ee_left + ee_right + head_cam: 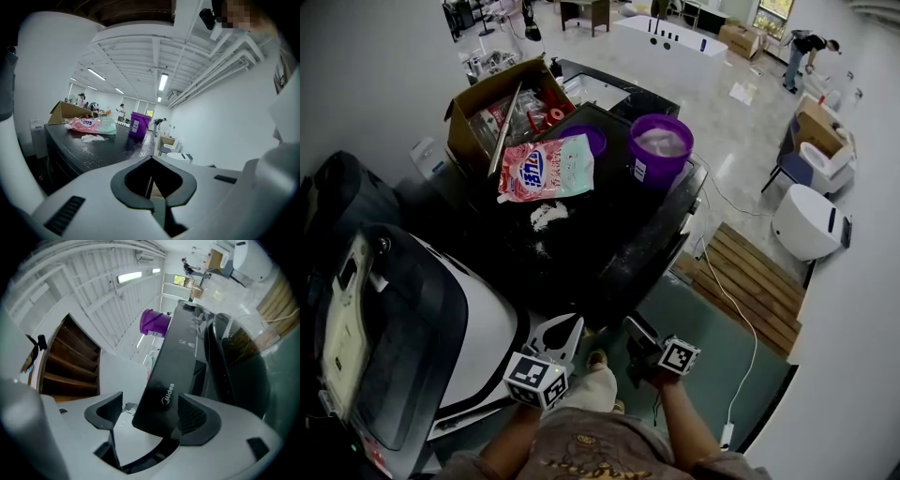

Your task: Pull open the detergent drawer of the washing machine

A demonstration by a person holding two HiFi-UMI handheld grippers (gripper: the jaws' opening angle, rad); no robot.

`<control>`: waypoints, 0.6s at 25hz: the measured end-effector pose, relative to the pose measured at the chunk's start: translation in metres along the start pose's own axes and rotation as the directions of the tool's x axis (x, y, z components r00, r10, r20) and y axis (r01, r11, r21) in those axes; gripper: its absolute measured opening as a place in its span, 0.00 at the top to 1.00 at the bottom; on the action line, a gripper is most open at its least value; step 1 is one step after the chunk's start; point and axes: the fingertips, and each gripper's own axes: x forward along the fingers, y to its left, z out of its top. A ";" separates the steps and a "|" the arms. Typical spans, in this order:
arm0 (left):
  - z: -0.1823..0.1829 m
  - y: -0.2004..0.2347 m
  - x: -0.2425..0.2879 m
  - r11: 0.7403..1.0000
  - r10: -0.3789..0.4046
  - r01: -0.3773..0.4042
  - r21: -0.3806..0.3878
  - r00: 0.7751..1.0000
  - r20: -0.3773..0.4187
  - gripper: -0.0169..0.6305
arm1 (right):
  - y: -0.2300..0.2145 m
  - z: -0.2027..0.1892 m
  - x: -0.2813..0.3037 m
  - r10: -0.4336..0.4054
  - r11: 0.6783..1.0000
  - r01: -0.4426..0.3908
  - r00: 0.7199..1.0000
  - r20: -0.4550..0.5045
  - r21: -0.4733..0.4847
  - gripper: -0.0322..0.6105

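Note:
The black washing machine (pixel 609 253) stands before me, its top loaded with things. In the right gripper view, a glossy black front panel with a Midea logo (pixel 171 366) runs away toward the purple bucket. The panel's near end sits between the jaws of my right gripper (pixel 150 411). It lies against the right pad (pixel 199 416), and a gap separates it from the left pad (pixel 104 412), so the jaws are open. Whether this panel is the drawer front I cannot tell. My left gripper (pixel 570 330) hangs low beside the machine's front, shut and empty, its tips (pixel 151 161) meeting.
On the machine's top are a purple bucket (pixel 661 150), a pink detergent bag (pixel 548 169), spilled powder (pixel 548 216) and a cardboard box (pixel 502 108). A white appliance (pixel 478 328) is at my left. A wooden pallet (pixel 750 281) and a white cable (pixel 741 319) lie at the right.

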 end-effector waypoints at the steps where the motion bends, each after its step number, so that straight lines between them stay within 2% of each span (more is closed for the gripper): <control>1: -0.002 0.001 0.000 1.000 -0.001 0.001 0.002 1.000 -0.006 0.94 | -0.009 0.000 0.000 -0.003 1.000 0.003 1.000 0.014 0.021 0.39; 10: -0.004 0.015 0.006 1.000 0.008 -0.007 0.003 0.999 -0.045 0.94 | -0.073 -0.011 0.010 -0.004 0.983 -0.006 0.998 0.056 0.185 0.39; 15: -0.007 0.025 0.007 1.000 0.018 -0.017 0.001 0.998 -0.066 0.94 | -0.085 -0.020 0.018 0.025 0.971 -0.035 0.999 0.046 0.236 0.39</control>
